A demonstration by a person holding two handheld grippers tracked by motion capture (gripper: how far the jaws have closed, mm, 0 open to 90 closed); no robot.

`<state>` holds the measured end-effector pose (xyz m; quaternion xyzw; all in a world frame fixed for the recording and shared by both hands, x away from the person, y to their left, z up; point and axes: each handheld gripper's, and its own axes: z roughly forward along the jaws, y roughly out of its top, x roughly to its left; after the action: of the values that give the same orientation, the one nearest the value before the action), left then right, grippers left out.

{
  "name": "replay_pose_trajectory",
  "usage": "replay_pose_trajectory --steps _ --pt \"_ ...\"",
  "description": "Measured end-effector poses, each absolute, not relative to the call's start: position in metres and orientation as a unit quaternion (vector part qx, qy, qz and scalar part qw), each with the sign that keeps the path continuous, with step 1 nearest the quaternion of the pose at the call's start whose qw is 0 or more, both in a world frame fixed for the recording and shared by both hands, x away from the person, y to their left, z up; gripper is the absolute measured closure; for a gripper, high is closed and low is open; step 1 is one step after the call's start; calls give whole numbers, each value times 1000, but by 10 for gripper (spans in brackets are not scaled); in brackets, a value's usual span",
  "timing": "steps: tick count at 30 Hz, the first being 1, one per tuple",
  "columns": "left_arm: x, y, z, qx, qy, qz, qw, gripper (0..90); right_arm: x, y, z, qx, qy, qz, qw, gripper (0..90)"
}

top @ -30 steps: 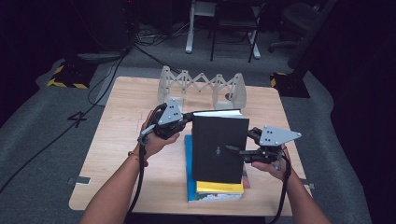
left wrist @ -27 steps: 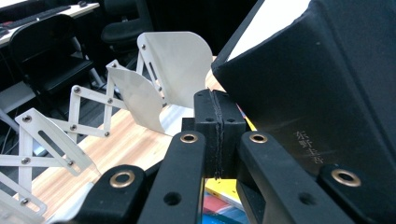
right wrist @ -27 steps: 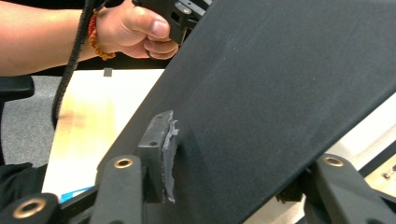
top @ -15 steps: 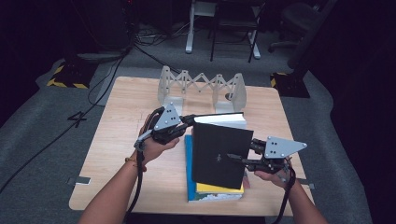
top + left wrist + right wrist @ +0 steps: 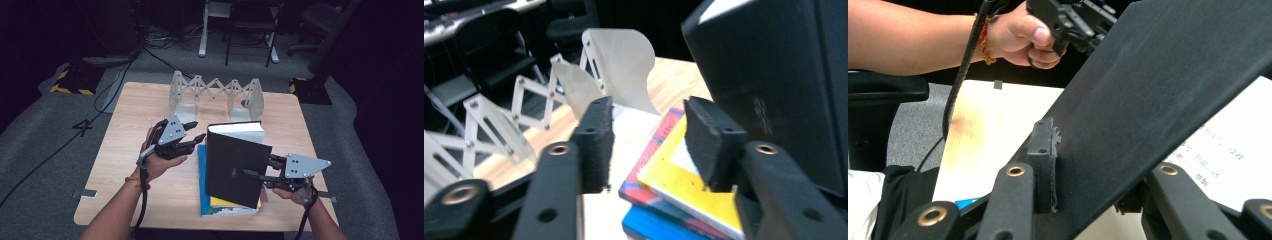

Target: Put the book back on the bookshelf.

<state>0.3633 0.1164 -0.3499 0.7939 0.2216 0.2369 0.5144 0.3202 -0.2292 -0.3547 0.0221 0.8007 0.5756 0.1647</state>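
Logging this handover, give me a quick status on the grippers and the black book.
Left gripper open, jaws just opened, nothing between them. Right gripper shut on black book, tilted over book stack. White folding rack behind, apart.

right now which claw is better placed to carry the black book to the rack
Right. The right claw is clamped on the black book, lifted and tilted over the stack. The left claw has just been opening, with nothing between its jaws.
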Motion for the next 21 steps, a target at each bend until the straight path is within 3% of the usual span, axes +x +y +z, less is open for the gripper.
replay_pose_trajectory --steps 6,14,21 --pt "352 124 -367 809 230 205 501 367 320 -230 -356 20 799 578 164 690" --pt "342 125 -391 841 225 155 466 241 318 -230 -357 19 798 578 167 691" --pt "332 123 -415 855 215 123 455 238 316 -231 -358 16 799 577 170 695"
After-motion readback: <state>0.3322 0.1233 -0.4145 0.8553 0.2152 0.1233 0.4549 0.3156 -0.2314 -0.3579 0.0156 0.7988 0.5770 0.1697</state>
